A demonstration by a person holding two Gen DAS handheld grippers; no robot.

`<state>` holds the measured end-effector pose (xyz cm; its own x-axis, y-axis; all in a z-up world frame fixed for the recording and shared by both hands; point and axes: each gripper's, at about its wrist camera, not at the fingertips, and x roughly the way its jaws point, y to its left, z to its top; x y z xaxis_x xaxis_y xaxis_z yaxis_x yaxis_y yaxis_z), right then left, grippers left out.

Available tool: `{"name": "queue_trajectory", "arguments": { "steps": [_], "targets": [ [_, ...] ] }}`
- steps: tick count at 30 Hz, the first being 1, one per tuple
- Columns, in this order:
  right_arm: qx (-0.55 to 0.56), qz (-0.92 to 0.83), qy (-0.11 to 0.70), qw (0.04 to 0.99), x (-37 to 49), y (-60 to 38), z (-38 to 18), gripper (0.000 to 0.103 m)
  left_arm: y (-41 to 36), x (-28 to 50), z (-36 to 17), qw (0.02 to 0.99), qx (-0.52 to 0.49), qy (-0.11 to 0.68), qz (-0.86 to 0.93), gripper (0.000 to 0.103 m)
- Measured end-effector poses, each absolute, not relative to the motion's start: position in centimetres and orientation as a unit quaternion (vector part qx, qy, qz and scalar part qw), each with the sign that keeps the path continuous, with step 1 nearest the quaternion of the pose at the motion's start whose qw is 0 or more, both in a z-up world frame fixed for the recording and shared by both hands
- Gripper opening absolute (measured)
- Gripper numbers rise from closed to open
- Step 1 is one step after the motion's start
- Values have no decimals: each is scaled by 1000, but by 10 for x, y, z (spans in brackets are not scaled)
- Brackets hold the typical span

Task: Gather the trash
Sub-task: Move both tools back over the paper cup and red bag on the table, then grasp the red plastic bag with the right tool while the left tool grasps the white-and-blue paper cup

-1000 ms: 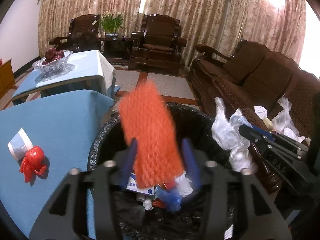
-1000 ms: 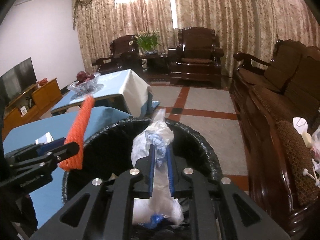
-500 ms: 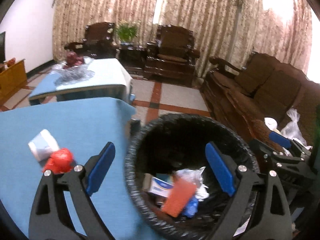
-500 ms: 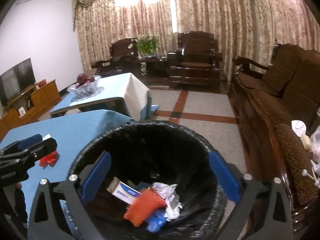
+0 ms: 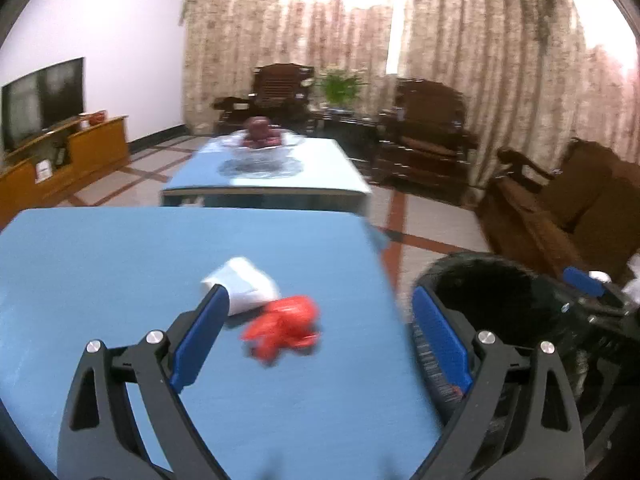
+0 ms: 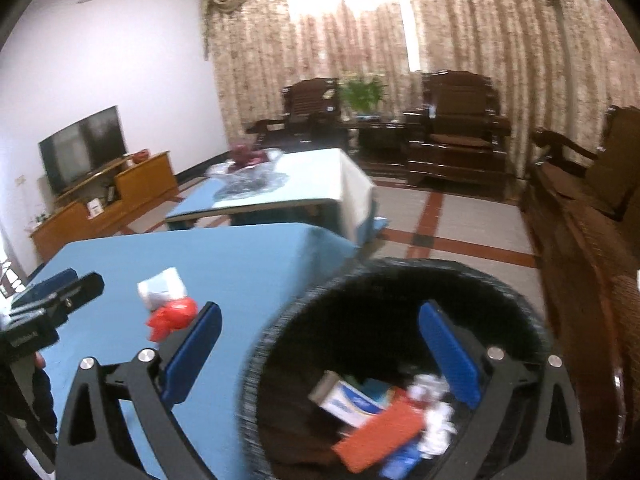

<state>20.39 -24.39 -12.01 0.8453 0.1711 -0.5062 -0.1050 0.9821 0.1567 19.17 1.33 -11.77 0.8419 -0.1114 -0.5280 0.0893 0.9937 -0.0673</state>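
Observation:
A crumpled red wrapper (image 5: 286, 326) and a white paper cup (image 5: 242, 290) on its side lie on the blue table (image 5: 120, 264). My left gripper (image 5: 320, 344) is open and empty, held over the table just short of the red wrapper. My right gripper (image 6: 320, 356) is open and empty above the black-lined trash bin (image 6: 400, 280). In the bin lie an orange mesh piece (image 6: 380, 430), white crumpled plastic (image 6: 434, 420) and a small box (image 6: 348, 398). The red wrapper (image 6: 172, 316) and the cup (image 6: 162, 288) also show in the right wrist view.
The bin (image 5: 492, 292) stands at the table's right edge. A second blue table (image 5: 272, 176) with a glass fruit bowl (image 5: 260, 146) stands beyond. A dark wooden sofa (image 5: 560, 208) runs along the right. Armchairs, a TV (image 6: 82, 148) and a cabinet stand further off.
Both grippers opened: the orange mesh and the white plastic dropped into the bin. My left gripper then swung left from the bin to over the table.

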Motion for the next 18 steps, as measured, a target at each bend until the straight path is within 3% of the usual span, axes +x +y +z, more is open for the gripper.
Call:
{"name": "queue_trajectory", "arguments": {
  "steps": [11, 18],
  "targets": [
    [32, 160, 275, 948, 242, -114, -143, 97, 109, 185, -133, 957, -24, 286, 37, 90],
    [21, 160, 307, 938, 270, -80, -178, 94, 149, 188, -150, 950, -45, 300, 70, 90]
  ]
}}
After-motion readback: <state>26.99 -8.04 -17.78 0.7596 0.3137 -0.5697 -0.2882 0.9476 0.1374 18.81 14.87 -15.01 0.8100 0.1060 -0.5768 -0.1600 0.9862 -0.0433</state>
